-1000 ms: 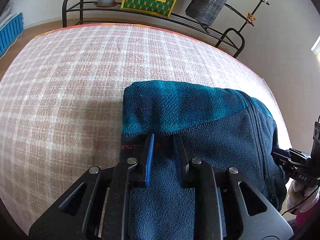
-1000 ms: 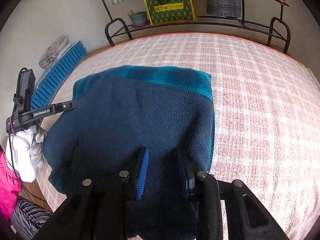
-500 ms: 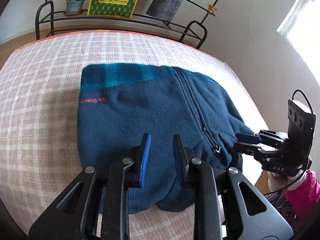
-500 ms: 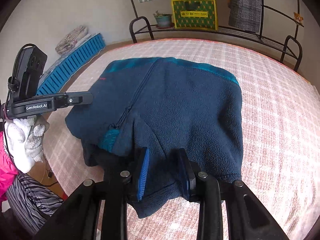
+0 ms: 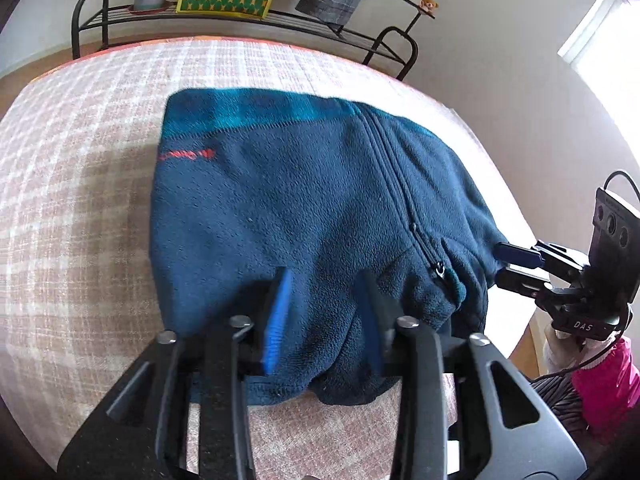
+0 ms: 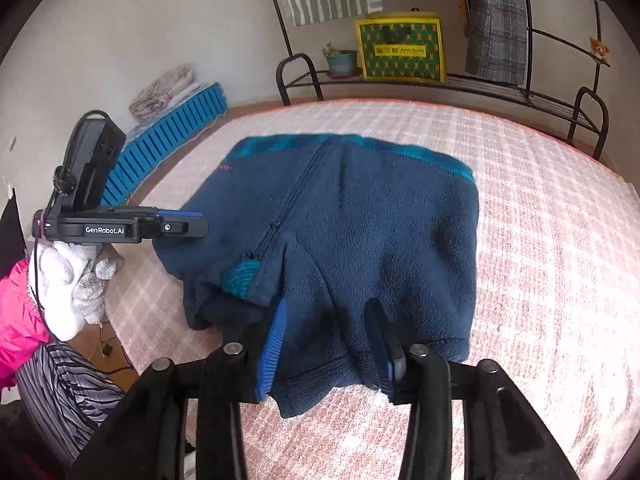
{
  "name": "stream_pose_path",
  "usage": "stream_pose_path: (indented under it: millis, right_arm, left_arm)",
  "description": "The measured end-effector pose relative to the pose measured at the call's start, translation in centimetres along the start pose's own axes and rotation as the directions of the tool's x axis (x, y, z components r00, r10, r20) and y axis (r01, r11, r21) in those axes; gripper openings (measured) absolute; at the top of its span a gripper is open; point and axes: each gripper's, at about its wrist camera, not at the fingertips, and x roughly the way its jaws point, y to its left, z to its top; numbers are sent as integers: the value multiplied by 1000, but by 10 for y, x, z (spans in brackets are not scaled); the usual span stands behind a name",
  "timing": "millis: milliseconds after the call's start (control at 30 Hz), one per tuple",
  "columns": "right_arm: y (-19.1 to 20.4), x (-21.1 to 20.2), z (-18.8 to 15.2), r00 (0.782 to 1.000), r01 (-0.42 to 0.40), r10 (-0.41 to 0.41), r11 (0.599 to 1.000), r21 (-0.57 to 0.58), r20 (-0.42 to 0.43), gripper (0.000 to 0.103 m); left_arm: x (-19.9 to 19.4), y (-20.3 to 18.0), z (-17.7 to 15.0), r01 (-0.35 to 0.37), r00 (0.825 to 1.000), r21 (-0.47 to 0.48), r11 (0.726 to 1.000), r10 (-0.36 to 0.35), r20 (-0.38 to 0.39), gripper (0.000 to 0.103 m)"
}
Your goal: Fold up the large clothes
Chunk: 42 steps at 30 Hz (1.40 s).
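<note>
A navy fleece jacket (image 5: 288, 208) with a teal band and a front zip lies folded into a block on the pink plaid bed; it also shows in the right wrist view (image 6: 372, 232). My left gripper (image 5: 324, 312) is open above the jacket's near edge and holds nothing. My right gripper (image 6: 328, 340) is open over the near edge on the other side and holds nothing. Each gripper shows in the other's view: the right one (image 5: 520, 264) at the jacket's right end, the left one (image 6: 180, 222) at its left end.
The plaid bed cover (image 5: 80, 184) stretches around the jacket. A black metal rack (image 6: 520, 92) behind the bed holds a yellow-green bag (image 6: 400, 50), a potted plant (image 6: 340, 60) and hanging clothes. A blue slatted panel (image 6: 176, 136) lies on the floor to the left.
Both grippers have drawn back and up from the jacket and their jaws have spread wider. The jacket's upper half now lies folded over, zip side up.
</note>
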Motion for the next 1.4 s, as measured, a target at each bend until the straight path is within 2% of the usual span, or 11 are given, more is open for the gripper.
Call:
stream_pose_path:
  millis: [33, 100, 233, 367, 533, 633, 700, 833, 1000, 1133, 1400]
  right_arm:
    - [-5, -9, 0, 999, 0, 0, 1000, -6, 47, 76]
    - [-18, -23, 0, 992, 33, -32, 999, -8, 123, 85]
    - [-54, -30, -2, 988, 42, -57, 994, 98, 146, 87]
    - [-97, -21, -7, 989, -48, 6, 957, 287, 148, 97]
    - [-136, -1, -19, 987, -127, 66, 886, 446, 148, 99]
    - [-149, 11, -25, 979, -198, 137, 832, 518, 153, 99]
    - [-151, 20, -26, 975, -220, 166, 810, 543, 148, 99]
    - [-143, 35, -19, 983, -185, 158, 838, 513, 97, 96]
    - [-144, 52, -18, 983, -175, 174, 835, 521, 52, 93]
    - [-152, 56, -23, 977, -202, 201, 805, 557, 63, 93]
    - [-147, 68, -12, 964, -246, 259, 797, 551, 57, 91]
  left_arm:
    - [-8, 7, 2, -5, 1000, -19, 1000, 6, 26, 75]
    - [-22, 24, 6, -10, 998, -59, 998, 14, 68, 75]
    - [-35, 70, 12, 58, 994, -228, 972, -34, 107, 76]
    - [-27, 116, 14, 152, 987, -397, 905, -114, 116, 76]
    - [-3, 148, 9, 215, 977, -520, 826, -189, 103, 76]
    - [6, 149, 12, 209, 977, -508, 836, -195, 81, 76]
    - [13, 148, 12, 233, 971, -517, 823, -225, 79, 76]
    - [26, 150, 15, 287, 952, -549, 785, -295, 76, 76]
    - [38, 144, 20, 313, 940, -540, 781, -335, 60, 76]
    - [49, 140, 20, 299, 941, -535, 790, -337, 28, 75]
    - [57, 135, 26, 305, 939, -540, 784, -341, 35, 73]
